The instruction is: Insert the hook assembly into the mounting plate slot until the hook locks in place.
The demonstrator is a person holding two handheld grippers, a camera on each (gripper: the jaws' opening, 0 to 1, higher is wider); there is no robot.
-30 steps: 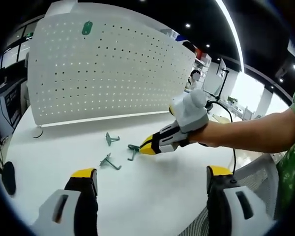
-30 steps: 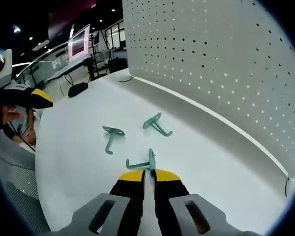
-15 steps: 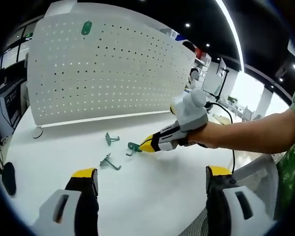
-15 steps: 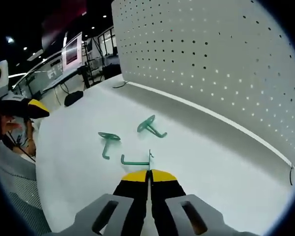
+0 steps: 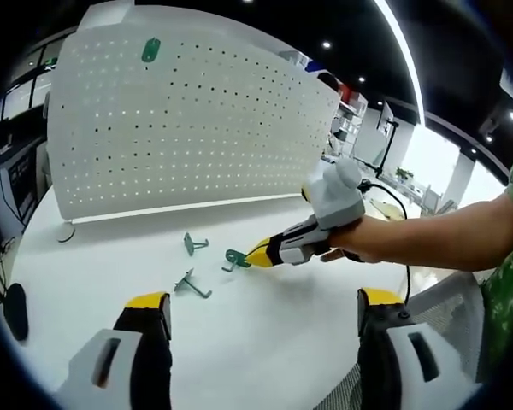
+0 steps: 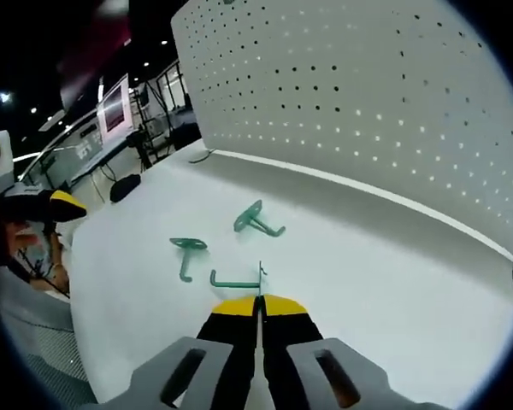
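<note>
A white pegboard (image 5: 197,111) stands upright at the back of the white table (image 5: 265,342), with one green hook (image 5: 151,49) mounted near its top. My right gripper (image 5: 255,254) comes in from the right, shut on a green hook (image 5: 232,256) held just above the table. The right gripper view has the same shut jaws (image 6: 258,301) pinching that hook (image 6: 236,281), with the pegboard (image 6: 368,111) ahead. Two more green hooks (image 5: 194,243) (image 5: 191,283) lie loose on the table. My left gripper (image 5: 262,307) stands wide open near the front edge, holding nothing.
A black oval object (image 5: 15,307) lies at the table's left edge. A cable (image 5: 66,231) loops by the pegboard's left foot. A mesh chair back (image 5: 436,299) sits behind the right arm. Desks and monitors (image 6: 120,94) stand beyond the table.
The right gripper's jaws have closed on the hook and raised it a little off the table, tilting toward the pegboard. The left gripper has not moved.
</note>
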